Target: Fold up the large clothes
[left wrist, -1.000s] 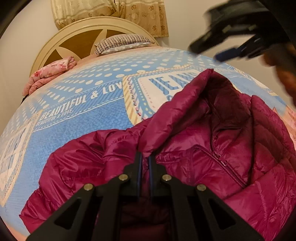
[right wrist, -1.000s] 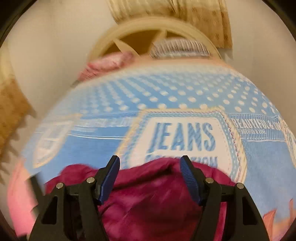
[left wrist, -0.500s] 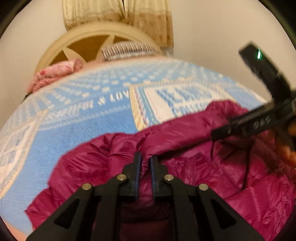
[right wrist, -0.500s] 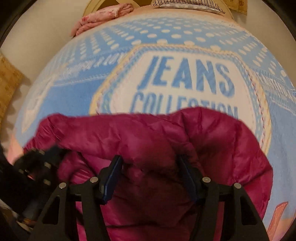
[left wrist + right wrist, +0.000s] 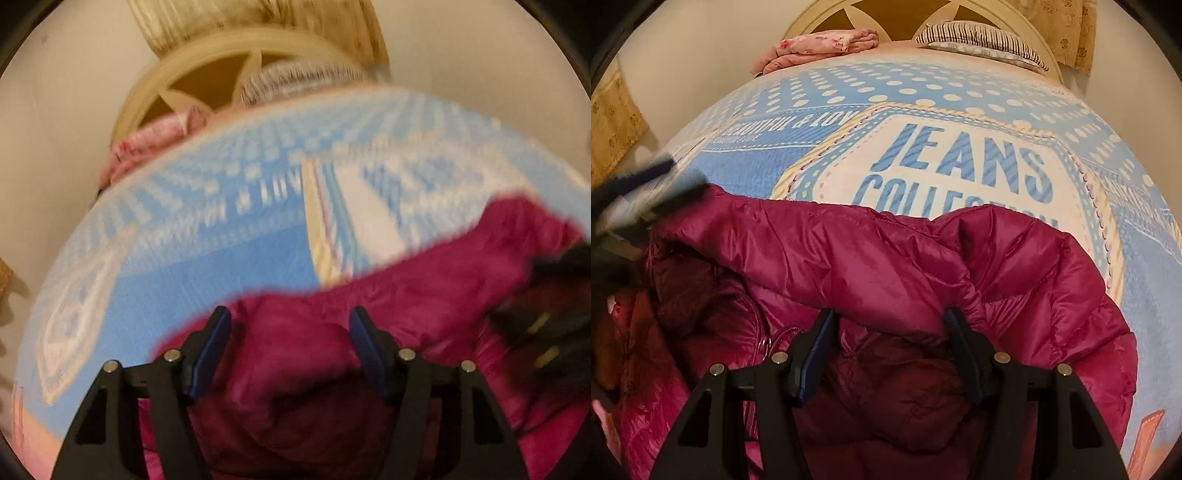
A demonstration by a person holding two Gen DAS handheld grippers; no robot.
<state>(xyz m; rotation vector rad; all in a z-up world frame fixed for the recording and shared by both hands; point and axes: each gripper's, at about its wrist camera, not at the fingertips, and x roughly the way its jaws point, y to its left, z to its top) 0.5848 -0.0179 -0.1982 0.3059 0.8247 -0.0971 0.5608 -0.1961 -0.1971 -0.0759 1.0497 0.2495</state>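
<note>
Since a second ago the left gripper (image 5: 290,350), then pinched on a fold of the jacket (image 5: 886,280), has just been opening; its jaws now stand wide over the fabric with nothing pressed between the pads. That view has gone blurred. The raised fold has dropped and lies flat across the jacket. The right gripper (image 5: 888,350), earlier high above the bed with little jacket in sight, now sits low over it, jaws apart with a little less gap than before, fabric bunched between them but not visibly squeezed.

No bin or basket shows; the jacket rests directly on the blue bedspread (image 5: 960,96), at its near end, partly covering the printed "JEANS" panel.

In the right wrist view the folded sleeve runs as a long band from upper left to lower right, and the zipper (image 5: 764,343) sits below it near the left finger. At the headboard (image 5: 820,14) lie a pink folded cloth (image 5: 816,46) and a striped pillow (image 5: 979,38).
</note>
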